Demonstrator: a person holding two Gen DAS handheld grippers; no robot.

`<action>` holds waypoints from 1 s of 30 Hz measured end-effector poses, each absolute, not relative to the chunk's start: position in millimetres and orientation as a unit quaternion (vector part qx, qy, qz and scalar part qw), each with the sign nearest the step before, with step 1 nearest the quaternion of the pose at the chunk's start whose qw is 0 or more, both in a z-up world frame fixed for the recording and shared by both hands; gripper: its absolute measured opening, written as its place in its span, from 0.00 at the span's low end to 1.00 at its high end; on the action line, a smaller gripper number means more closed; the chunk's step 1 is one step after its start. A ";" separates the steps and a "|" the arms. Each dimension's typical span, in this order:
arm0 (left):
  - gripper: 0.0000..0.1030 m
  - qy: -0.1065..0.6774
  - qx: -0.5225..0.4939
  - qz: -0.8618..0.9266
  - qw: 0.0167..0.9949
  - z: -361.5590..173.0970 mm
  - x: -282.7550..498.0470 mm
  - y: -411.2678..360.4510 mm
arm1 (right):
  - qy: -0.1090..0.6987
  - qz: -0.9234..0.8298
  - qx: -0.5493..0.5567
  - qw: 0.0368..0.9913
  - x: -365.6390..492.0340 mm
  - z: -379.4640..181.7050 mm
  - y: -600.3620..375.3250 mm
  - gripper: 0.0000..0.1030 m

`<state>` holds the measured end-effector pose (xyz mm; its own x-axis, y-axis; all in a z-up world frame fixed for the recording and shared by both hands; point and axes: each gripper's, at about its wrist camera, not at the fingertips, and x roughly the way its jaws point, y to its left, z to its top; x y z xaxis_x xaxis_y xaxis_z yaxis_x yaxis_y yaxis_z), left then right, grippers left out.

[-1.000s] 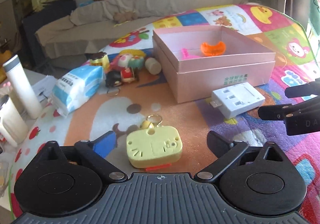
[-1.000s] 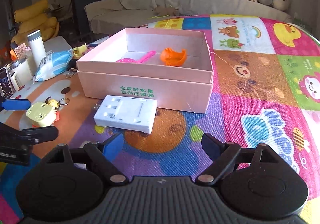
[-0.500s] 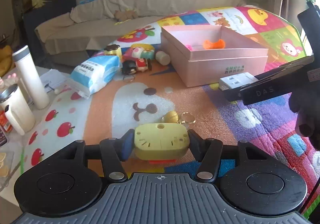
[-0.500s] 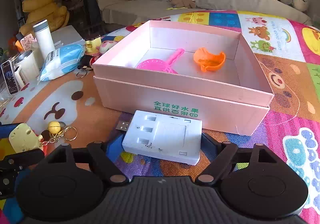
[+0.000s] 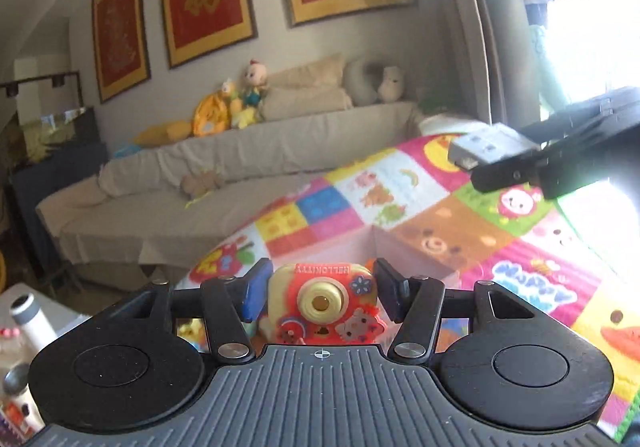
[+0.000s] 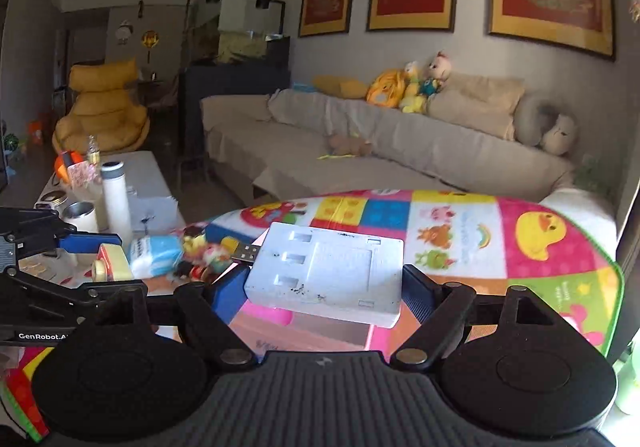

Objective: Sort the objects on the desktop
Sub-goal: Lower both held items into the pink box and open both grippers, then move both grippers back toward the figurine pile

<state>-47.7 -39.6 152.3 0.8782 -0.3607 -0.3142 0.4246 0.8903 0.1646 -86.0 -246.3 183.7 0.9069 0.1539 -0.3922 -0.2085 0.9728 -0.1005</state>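
Left wrist view. Centrally, the left gripper (image 5: 322, 297) is clamped on a yellow toy camera (image 5: 322, 301), one pad pressing each side, so the toy hangs clear of the patterned play mat (image 5: 532, 259) with its red sticker face and lens turned toward the lens of the wrist camera. A grip across the short sides probably keeps the toy level for carrying. At upper right the right gripper (image 5: 516, 167) appears from the side, bearing a white USB hub (image 5: 486, 145) held aloft. The pink box (image 5: 416, 251) shows only as a blurred wall behind the toy.

Right wrist view. Similarly, the right gripper (image 6: 322, 289) grips the white USB hub (image 6: 328, 271) across its width, the plug pointing left, the jaws standing wide because the hub is broad. Below it lies part of the pink box (image 6: 316, 331), the likely destination. At left, the left gripper (image 6: 100, 251) holds the toy camera (image 6: 112, 257); a blue tissue pack (image 6: 156, 253) and small toys (image 6: 200, 255) lie on the mat beyond.
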 end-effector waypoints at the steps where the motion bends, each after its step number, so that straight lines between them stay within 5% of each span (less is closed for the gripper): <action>1: 0.59 0.139 0.100 -0.213 0.962 158.5 -31.7 -44.6 | 0.194 0.087 -0.070 0.975 -78.6 186.2 -249.1 0.79; 6: 0.61 0.172 0.044 -0.235 0.956 168.9 58.8 -65.0 | 0.208 0.070 -0.078 0.972 -25.9 168.9 -252.2 0.79; 9: 0.83 0.198 0.022 -0.215 0.956 156.4 84.6 -61.6 | 0.219 0.078 -0.066 0.970 9.7 143.3 -248.8 0.79; 12: 0.89 0.225 0.008 -0.190 0.956 129.0 77.7 -34.2 | 0.257 0.091 -0.031 0.962 30.7 117.0 -255.0 0.83; 20: 0.93 0.259 0.096 -0.088 0.957 54.6 18.5 19.7 | 0.318 0.100 -0.038 0.942 30.7 79.3 -243.7 0.83; 30: 0.98 0.246 0.113 -0.006 0.963 44.1 61.7 80.8 | 0.327 0.201 -0.031 0.923 93.9 124.4 -153.8 0.83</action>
